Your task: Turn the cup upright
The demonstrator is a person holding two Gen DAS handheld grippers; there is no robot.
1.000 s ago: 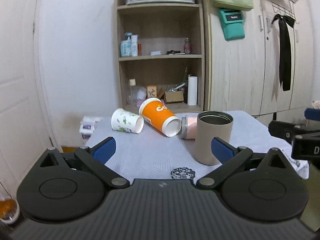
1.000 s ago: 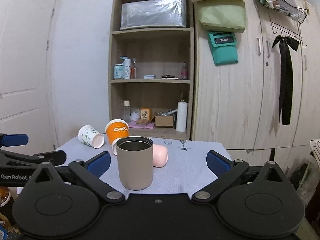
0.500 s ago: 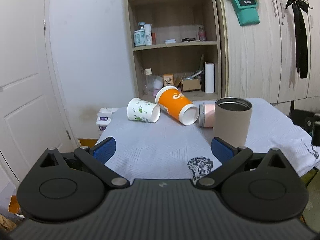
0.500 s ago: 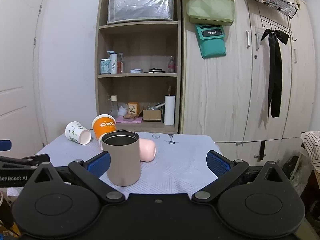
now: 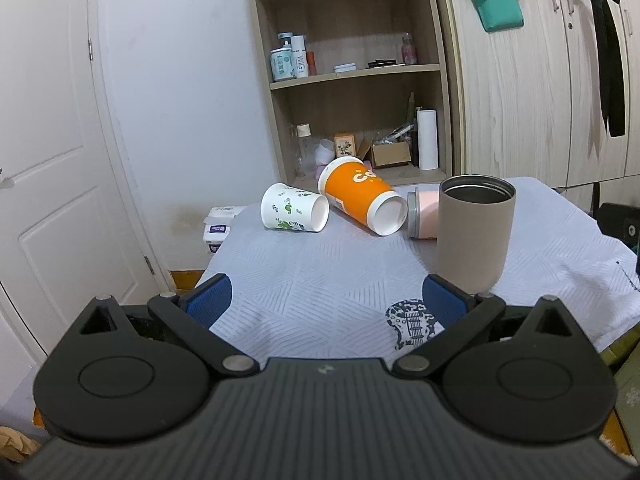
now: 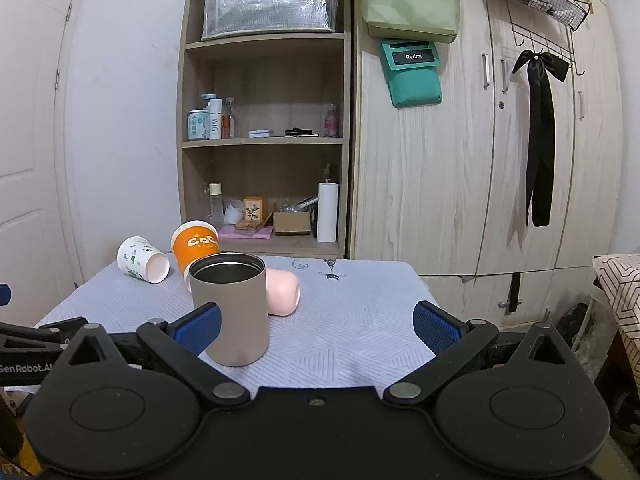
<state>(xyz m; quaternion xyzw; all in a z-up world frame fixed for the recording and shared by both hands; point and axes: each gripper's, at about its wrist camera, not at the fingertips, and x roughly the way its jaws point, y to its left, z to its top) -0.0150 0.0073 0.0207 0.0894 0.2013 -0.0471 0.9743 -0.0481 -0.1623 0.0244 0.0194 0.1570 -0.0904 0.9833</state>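
A taupe metal cup (image 5: 474,232) stands upright on the table, also in the right wrist view (image 6: 230,308). Three cups lie on their sides behind it: a white cup with green leaves (image 5: 294,208) (image 6: 142,259), an orange cup (image 5: 362,200) (image 6: 196,242) and a pink cup (image 5: 424,216) (image 6: 283,291). My left gripper (image 5: 325,305) is open and empty at the table's near edge. My right gripper (image 6: 316,326) is open and empty, its left finger beside the taupe cup.
The table wears a white patterned cloth (image 5: 320,280). A wooden shelf unit (image 6: 264,140) and wardrobe (image 6: 480,160) stand behind it, and a door (image 5: 48,160) at left. The left gripper's body (image 6: 36,344) shows at the right wrist view's left edge.
Both grippers have drawn back and risen a little from the table; the cups look smaller and lower in view. No cup has moved. Both stay open.
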